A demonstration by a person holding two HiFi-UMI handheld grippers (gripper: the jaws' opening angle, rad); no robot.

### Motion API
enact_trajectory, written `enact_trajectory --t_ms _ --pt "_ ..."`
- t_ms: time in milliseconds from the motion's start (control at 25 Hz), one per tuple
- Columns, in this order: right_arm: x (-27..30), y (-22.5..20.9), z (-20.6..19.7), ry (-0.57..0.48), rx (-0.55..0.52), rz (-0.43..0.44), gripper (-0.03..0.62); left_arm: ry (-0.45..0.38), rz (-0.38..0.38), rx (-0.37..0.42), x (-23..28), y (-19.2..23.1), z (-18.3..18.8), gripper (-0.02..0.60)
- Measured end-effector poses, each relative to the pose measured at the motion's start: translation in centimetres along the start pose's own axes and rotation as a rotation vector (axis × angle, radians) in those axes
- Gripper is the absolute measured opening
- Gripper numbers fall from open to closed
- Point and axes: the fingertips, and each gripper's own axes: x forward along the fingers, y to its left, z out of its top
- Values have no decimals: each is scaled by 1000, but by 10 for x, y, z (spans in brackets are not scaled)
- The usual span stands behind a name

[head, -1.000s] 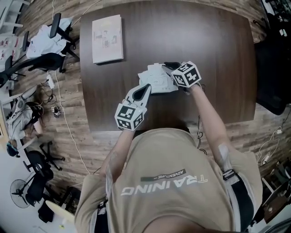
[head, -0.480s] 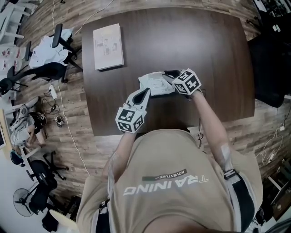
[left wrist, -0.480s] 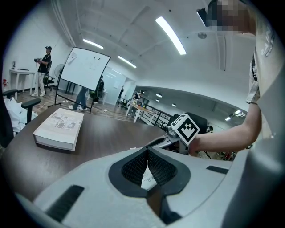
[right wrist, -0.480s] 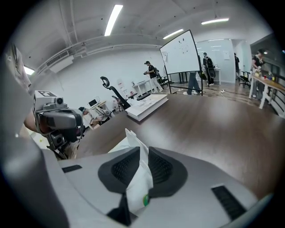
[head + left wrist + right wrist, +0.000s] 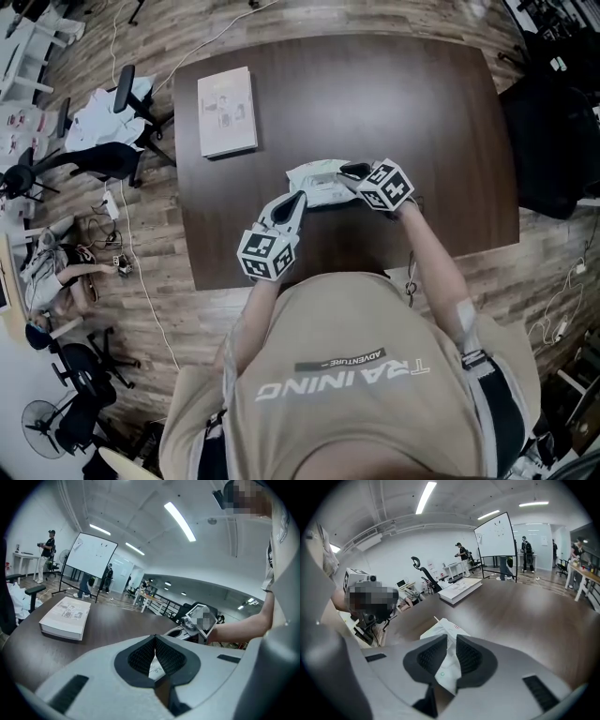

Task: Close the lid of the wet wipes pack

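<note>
The white wet wipes pack (image 5: pixel 319 182) lies near the middle of the dark wooden table (image 5: pixel 422 122). My left gripper (image 5: pixel 298 200) meets its near left edge, and in the left gripper view the jaws (image 5: pixel 154 644) are pressed together on a thin white sliver of the pack (image 5: pixel 155 666). My right gripper (image 5: pixel 353 172) is at the pack's right end. In the right gripper view its pads (image 5: pixel 466 656) grip a fold of the pack (image 5: pixel 446 665), which stretches away over the table. The lid itself is hidden by the grippers.
A thick white book (image 5: pixel 228 111) lies at the table's far left corner, also seen as the book (image 5: pixel 65 617) and the book (image 5: pixel 459 590). Office chairs (image 5: pixel 103 150) and cables stand on the wooden floor left of the table. A black chair (image 5: pixel 548 141) sits to the right.
The head view has drifted, so the table sits lower in frame. Both grippers stay on the pack, which now looks flatter and narrower than a second ago.
</note>
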Motion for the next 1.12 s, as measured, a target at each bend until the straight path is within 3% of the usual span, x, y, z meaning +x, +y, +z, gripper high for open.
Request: enact_trajectory --t_ms 400,680,880,1120 --pt "-3 19 -20 46 1 6 61 -16 3 -9 -12 -3 -1 11" --pt "-7 19 -11 32 -10 -20 61 -23 10 -25 -19 0 -5 11" --pt "-18 6 9 -28 -6 -82 61 -28 4 -30 -17 1 -3 11" --pt "-11 -10 28 -112 100 -99 61 -28 2 -34 -17 0 -3 11"
